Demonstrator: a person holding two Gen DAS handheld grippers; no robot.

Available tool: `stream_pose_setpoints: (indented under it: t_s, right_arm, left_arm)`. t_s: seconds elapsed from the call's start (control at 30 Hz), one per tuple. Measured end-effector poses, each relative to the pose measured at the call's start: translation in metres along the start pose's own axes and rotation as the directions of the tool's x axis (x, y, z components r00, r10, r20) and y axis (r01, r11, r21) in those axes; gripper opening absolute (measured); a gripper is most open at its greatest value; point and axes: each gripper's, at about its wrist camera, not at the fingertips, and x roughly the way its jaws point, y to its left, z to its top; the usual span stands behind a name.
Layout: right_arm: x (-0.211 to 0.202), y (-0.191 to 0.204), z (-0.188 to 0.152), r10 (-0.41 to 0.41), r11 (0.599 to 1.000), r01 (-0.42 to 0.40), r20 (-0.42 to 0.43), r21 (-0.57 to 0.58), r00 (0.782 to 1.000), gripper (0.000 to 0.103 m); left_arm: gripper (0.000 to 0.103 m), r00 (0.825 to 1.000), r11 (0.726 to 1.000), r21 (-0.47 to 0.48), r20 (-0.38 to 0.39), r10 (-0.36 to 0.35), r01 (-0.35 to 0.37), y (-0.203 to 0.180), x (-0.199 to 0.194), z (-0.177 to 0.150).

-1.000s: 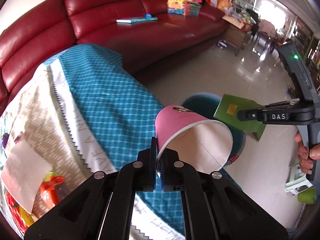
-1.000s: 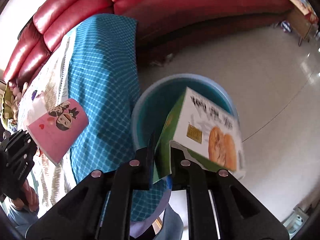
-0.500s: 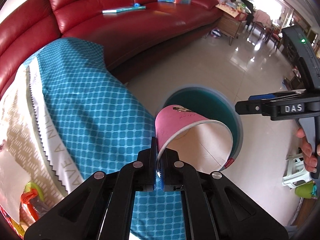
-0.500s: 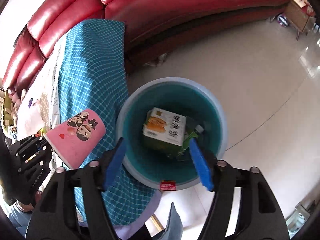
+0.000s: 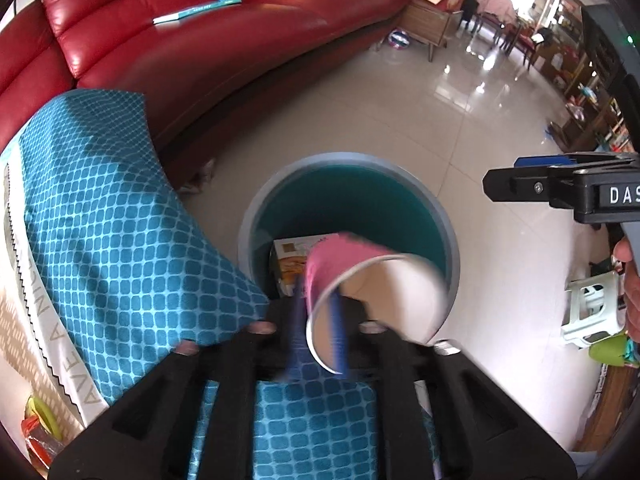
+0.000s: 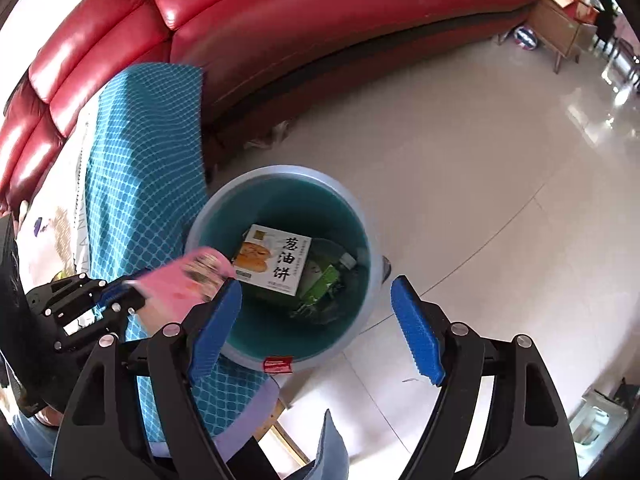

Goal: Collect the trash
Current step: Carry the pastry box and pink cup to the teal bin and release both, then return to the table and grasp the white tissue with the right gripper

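Observation:
A pink paper cup [image 5: 344,264] hangs blurred over the near rim of the teal trash bin [image 5: 344,158]. My left gripper [image 5: 318,328] has its jaws opening. The cup's wall stands between the blue pads, which no longer pinch it. In the right wrist view the cup [image 6: 188,280] tilts over the bin's left rim [image 6: 280,170], with the left gripper [image 6: 116,292] behind it. A snack box [image 6: 276,260] lies inside the bin on green wrappers. My right gripper [image 6: 316,328] stands open and empty above the bin's near side.
A table under a teal checked cloth [image 5: 120,232] touches the bin's left side. A red leather sofa [image 5: 224,52] curves behind. A white stool [image 5: 592,312] stands on the tiled floor at right. A person's hand [image 5: 632,280] holds the right gripper's handle.
My right gripper opened and the snack box fell into the bin. My left gripper carried the cup over the bin's rim and its pads have parted from the cup's wall.

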Motion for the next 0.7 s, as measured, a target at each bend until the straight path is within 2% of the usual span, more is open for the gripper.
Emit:
stream_pose_setpoints:
  t_s: [0.03, 0.07, 0.1, 0.37, 0.7]
  right_arm:
    - [-0.001, -0.001, 0.000, -0.002, 1.000, 0.002, 0.001, 0.002, 1.000, 0.074]
    - [-0.001, -0.002, 0.001, -0.005, 1.000, 0.005, 0.001, 0.003, 1.000, 0.074]
    - [-0.002, -0.002, 0.000, -0.006, 1.000, 0.006, 0.002, 0.006, 1.000, 0.074]
    - [0.001, 0.003, -0.002, -0.025, 1.000, 0.025, -0.007, -0.007, 1.000, 0.077]
    - [0.002, 0.039, -0.008, -0.014, 0.998, 0.012, -0.030, -0.069, 0.999, 0.079]
  left_arm:
    - [0.054, 1.000, 1.000, 0.000, 0.010, 0.014, -0.014, 0.000, -0.001, 0.000]
    - [0.072, 0.999, 1.000, -0.001, 0.023, 0.025, -0.025, -0.002, -0.003, -0.002]
    - [0.075, 0.999, 0.999, -0.002, 0.039, 0.033, -0.033, -0.003, -0.005, -0.003]
    - [0.089, 0.998, 0.999, -0.029, 0.053, 0.042, -0.040, 0.004, -0.021, -0.013]
    - [0.092, 0.996, 0.992, -0.111, 0.063, 0.063, -0.056, 0.038, -0.049, -0.041]
